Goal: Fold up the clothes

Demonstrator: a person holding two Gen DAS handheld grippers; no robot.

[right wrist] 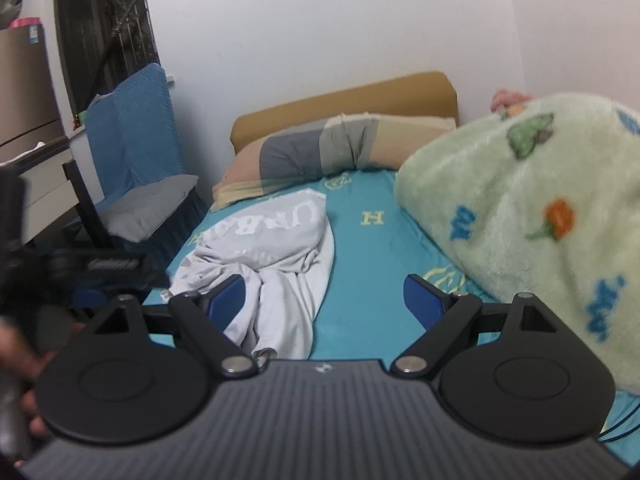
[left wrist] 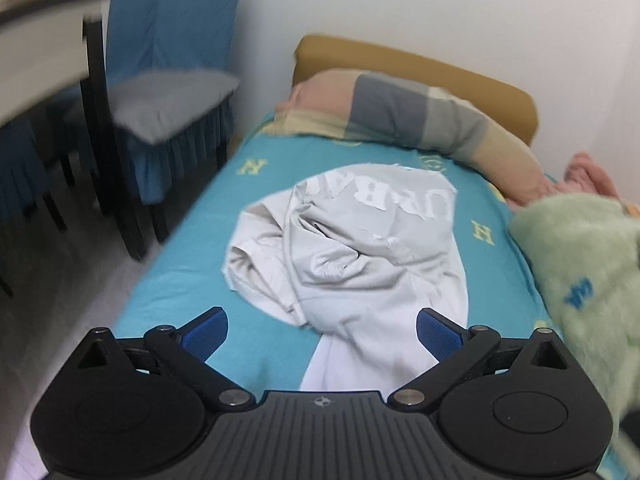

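The crumpled grey shirt (left wrist: 344, 248) lies on the teal bed (left wrist: 188, 264) with its long axis running near to far, its near end between the spread, empty left gripper (left wrist: 322, 332), while the equally open right gripper (right wrist: 324, 300) hangs further right.

left wrist: low over bed (left wrist: 192, 256), facing headboard (left wrist: 400, 60) | right wrist: beside it, same bed

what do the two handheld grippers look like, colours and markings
Both match: the left gripper and right gripper have a ribbed dark grey body with a small round emblem at its front edge, two black round hubs, black linkage arms on silver pivot pins, and blue ridged finger pads. No cables are visible on them.
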